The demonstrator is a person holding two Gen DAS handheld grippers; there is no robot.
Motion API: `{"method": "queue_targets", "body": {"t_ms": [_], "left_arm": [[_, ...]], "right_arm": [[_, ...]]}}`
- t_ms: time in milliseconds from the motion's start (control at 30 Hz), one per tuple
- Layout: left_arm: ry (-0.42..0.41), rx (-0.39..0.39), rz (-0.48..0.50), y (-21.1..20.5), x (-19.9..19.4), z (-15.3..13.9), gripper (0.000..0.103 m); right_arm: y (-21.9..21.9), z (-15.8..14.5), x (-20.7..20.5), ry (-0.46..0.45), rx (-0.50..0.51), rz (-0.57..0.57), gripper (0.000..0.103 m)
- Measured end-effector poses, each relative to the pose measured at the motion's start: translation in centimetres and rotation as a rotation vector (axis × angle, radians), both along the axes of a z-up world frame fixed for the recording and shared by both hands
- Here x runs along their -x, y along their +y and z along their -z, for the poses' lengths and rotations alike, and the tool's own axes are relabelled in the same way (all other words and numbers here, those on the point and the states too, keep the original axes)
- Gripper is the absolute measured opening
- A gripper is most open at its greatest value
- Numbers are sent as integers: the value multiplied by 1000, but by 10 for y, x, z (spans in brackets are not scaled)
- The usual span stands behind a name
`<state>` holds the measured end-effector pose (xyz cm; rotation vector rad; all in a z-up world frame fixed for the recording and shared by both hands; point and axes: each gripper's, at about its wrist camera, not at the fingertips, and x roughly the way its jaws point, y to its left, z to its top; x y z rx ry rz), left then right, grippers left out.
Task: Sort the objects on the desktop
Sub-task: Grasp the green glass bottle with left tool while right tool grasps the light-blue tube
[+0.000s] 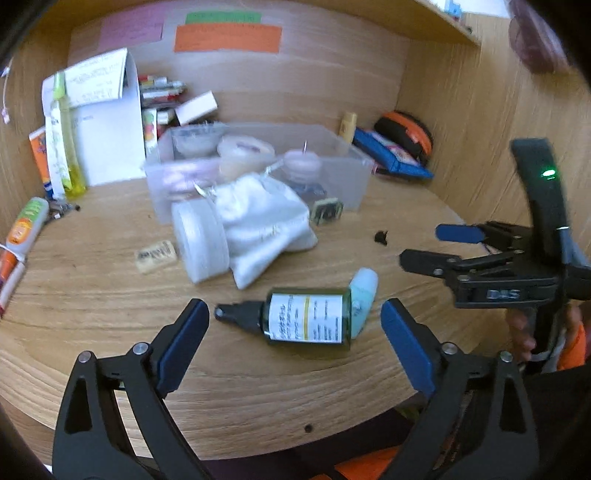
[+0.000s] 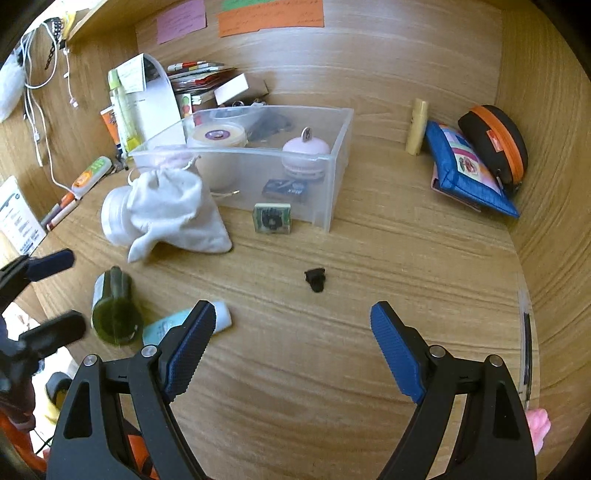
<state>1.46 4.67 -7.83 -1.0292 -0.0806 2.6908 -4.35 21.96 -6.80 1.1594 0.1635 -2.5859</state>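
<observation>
A wooden tabletop (image 2: 332, 332) carries a clear plastic bin (image 2: 332, 177) holding jars, with a white cloth pouch (image 2: 173, 214) slumped just in front of it. Nearer the edge, a green dropper bottle (image 1: 306, 323) lies on its side, touching a pale blue tube (image 1: 364, 295). The left hand-held gripper (image 1: 295, 338) is spread wide around the bottle without touching it; the right hand-held gripper (image 2: 293, 336) is spread over bare wood, near a small black clip (image 2: 315, 279).

A home study nook: a wood-grain surface (image 2: 332, 369) walled by wooden panels, with coloured paper notes (image 2: 271, 16), cosmetics and white charging cables (image 2: 35, 110).
</observation>
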Motion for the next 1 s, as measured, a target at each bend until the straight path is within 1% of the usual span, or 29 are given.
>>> {"method": "queue_targets", "body": {"t_ms": [100, 167, 233, 333, 467, 600, 767, 933, 1000], "left_arm": [[-35, -16, -20, 0, 11, 10, 95], [-33, -23, -36, -1, 14, 12, 93], [-33, -33, -37, -2, 17, 14, 77], [-33, -45, -35, -4, 20, 14, 73], [-26, -49, -46, -7, 21, 15, 72], [-13, -64, -72, -17, 17, 12, 72], [13, -83, -118, -35, 8, 5, 72], [30, -98, -147, -48, 3, 0, 72], [37, -105, -154, -53, 2, -1, 72]], "right_arm": [[1, 1, -4, -5, -3, -13, 84], [0, 2, -7, -9, -4, -34, 84], [-3, 3, -10, -15, -1, -64, 84], [-13, 8, -15, -32, -2, -118, 84], [-33, 13, -18, -49, -2, -202, 84], [-51, 18, -17, -68, -15, -255, 84], [-65, 25, -9, -92, -40, -284, 84], [-70, 29, 0, -98, -60, -281, 84], [-69, 30, 3, -101, -59, -269, 81]]}}
